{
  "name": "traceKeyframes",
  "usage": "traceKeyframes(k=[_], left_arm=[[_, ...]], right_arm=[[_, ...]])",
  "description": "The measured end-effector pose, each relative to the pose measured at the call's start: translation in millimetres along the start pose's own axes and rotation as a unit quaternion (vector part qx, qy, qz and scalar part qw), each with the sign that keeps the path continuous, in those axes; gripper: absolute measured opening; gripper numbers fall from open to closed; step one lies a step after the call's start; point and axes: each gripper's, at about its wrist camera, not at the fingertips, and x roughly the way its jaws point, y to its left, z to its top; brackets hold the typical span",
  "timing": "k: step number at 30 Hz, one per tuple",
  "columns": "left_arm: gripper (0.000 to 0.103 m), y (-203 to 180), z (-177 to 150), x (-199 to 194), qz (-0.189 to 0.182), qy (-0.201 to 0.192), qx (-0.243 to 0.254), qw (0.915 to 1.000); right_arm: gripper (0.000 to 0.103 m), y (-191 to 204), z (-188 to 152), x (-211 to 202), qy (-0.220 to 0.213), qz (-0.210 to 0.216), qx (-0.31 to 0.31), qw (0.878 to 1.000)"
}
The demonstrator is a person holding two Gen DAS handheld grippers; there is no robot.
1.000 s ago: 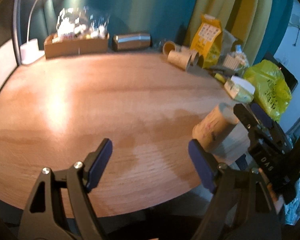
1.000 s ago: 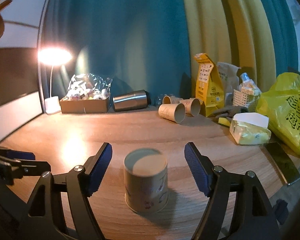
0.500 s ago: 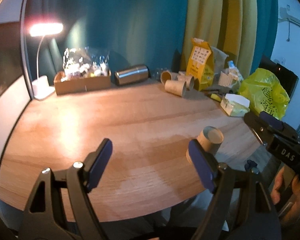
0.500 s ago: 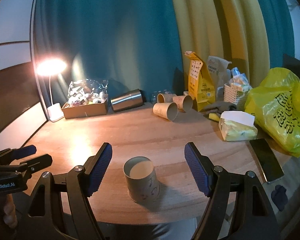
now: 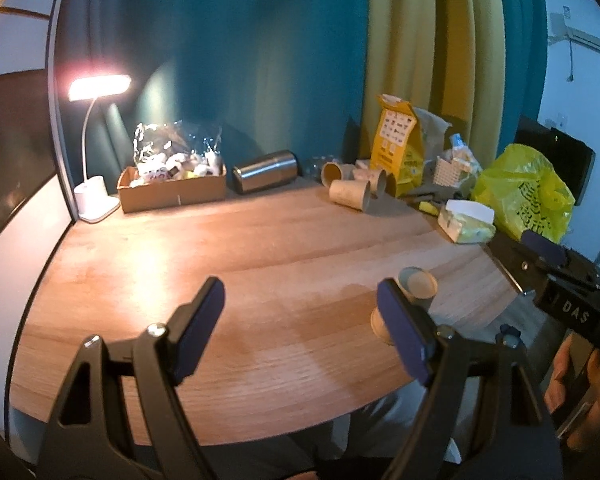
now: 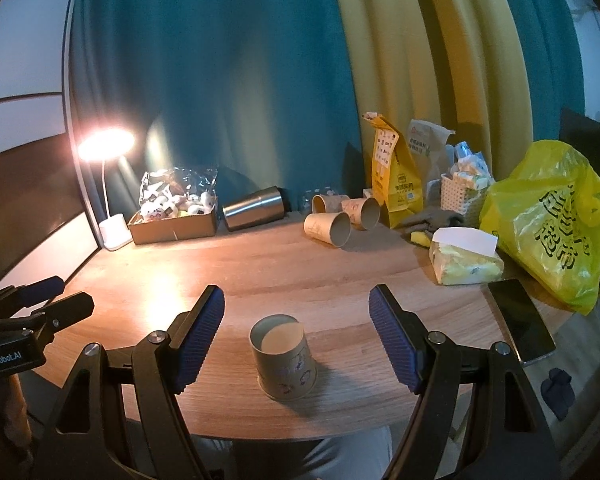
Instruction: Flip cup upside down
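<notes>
A tan paper cup [image 6: 285,362] stands upside down, base up, near the front edge of the wooden table [image 6: 300,268]. In the left wrist view the cup [image 5: 416,286] shows partly behind the left gripper's right finger. My right gripper [image 6: 296,334] is open and empty, with the cup between and just beyond its fingers, not touching. My left gripper [image 5: 300,334] is open and empty over the table's front, to the left of the cup. The right gripper also shows at the right edge of the left wrist view [image 5: 540,260].
At the back stand a lit desk lamp [image 6: 108,184], a cardboard box of snacks [image 6: 174,220], a steel tumbler on its side [image 6: 254,208] and three lying paper cups [image 6: 340,220]. A yellow plastic bag [image 6: 552,220], tissue pack [image 6: 464,260] and phone [image 6: 520,324] lie at the right.
Both grippers have drawn back and up from the table. The cup stays upside down where it stood, and now looks smaller and farther in both views.
</notes>
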Motion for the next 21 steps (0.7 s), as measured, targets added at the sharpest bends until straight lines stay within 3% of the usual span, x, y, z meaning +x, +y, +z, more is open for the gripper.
traceKeyframes(k=[21], left_arm=[[0.08,1.2,-2.0,-1.5,0.009,-0.006,0.003,0.9999]], right_arm=[[0.078,-0.5,0.3,8.0,0.009,-0.004,0.005,1.0]])
